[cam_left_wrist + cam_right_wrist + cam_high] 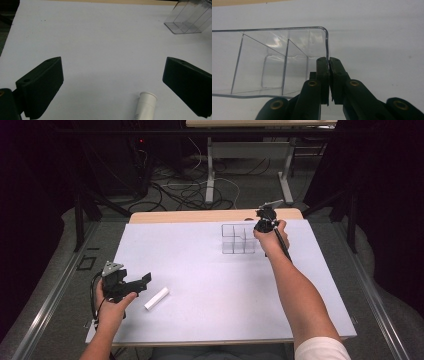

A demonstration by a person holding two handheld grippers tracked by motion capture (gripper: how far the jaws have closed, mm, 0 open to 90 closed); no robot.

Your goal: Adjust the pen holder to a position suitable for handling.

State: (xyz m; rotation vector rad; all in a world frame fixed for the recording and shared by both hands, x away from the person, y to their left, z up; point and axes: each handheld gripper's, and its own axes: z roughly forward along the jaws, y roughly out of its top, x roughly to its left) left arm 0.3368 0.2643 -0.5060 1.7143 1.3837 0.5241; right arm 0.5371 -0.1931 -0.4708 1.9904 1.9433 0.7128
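A clear plastic divider box [238, 239] stands at the far right of the white mat [200, 265]. My right gripper [263, 222] is at its right side. In the right gripper view the jaws [328, 60] are pressed together on the thin right wall of the box [274, 60], one jaw inside and one outside. A small white tube [156, 298] lies on the mat at the near left. My left gripper [145, 282] is held just left of it, open. In the left gripper view the tube [146, 105] lies low between the wide jaws [113, 65], untouched, with the box [190, 20] far off.
The mat covers a wooden table whose far edge [200, 215] shows behind the box. Beyond stand another table's legs [210, 175] and floor cables [185, 190]. Dark frame bars [79, 220] flank both sides.
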